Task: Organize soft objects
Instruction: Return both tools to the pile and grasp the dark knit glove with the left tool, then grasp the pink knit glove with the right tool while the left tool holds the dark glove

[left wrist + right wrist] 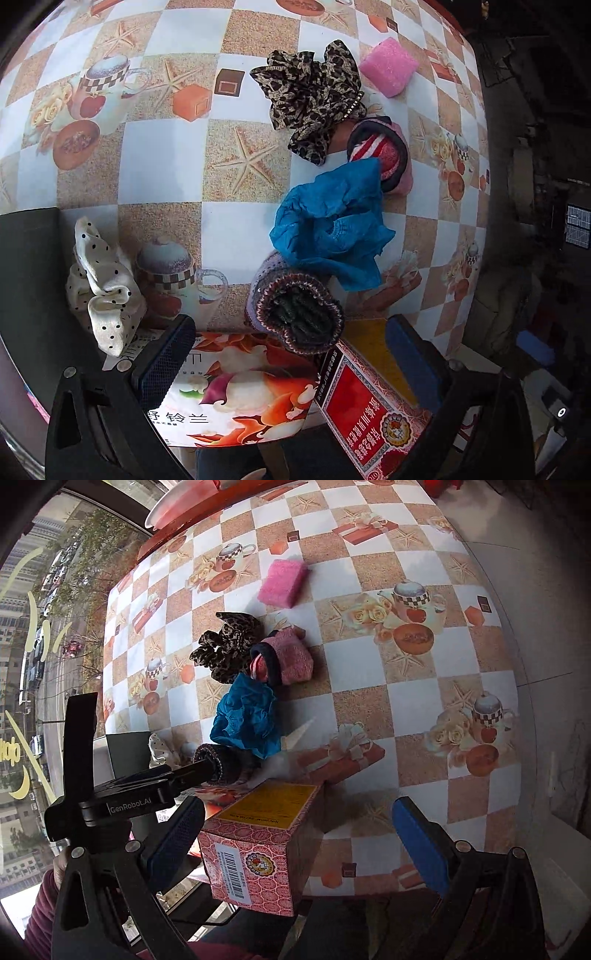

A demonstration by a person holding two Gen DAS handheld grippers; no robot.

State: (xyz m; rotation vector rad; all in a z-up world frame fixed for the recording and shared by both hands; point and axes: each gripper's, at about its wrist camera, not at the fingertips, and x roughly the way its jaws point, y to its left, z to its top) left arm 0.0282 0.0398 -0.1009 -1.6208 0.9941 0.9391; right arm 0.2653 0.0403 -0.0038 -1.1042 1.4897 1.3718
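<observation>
Both of my tools are wide open and holding nothing. The left tool (288,373) hovers over the near edge of the bench (159,173), its pads spread to either side of a flowery packet (240,391) and a red patterned box (365,410). The right tool (299,842) hangs just above that same box (266,845), which sits between its pads without touching either.

The soft things lie ahead of the tools in a loose string. Nearest, right in front of the left tool, is a rolled knit piece (299,306) with a striped cuff, butting against the packet. A crumpled blue cloth (332,229) overlaps it from beyond, and past that come a pink knit roll (384,158), a leopard-print scrunchie (314,99) and, farthest off, a pink sponge (388,66). A white dotted scrunchie (103,288) rests off to the left of the left tool, against a dark container (29,280).

My worry is the overlap. If I close on the knit roll, I could catch a fold of the blue cloth and drag both, and that may tug the pink roll, which it touches. The box and packet crowd the approach, so a low pass could shove them into the roll or off the bench edge. The two tools are also close together here and could knock one another.
</observation>
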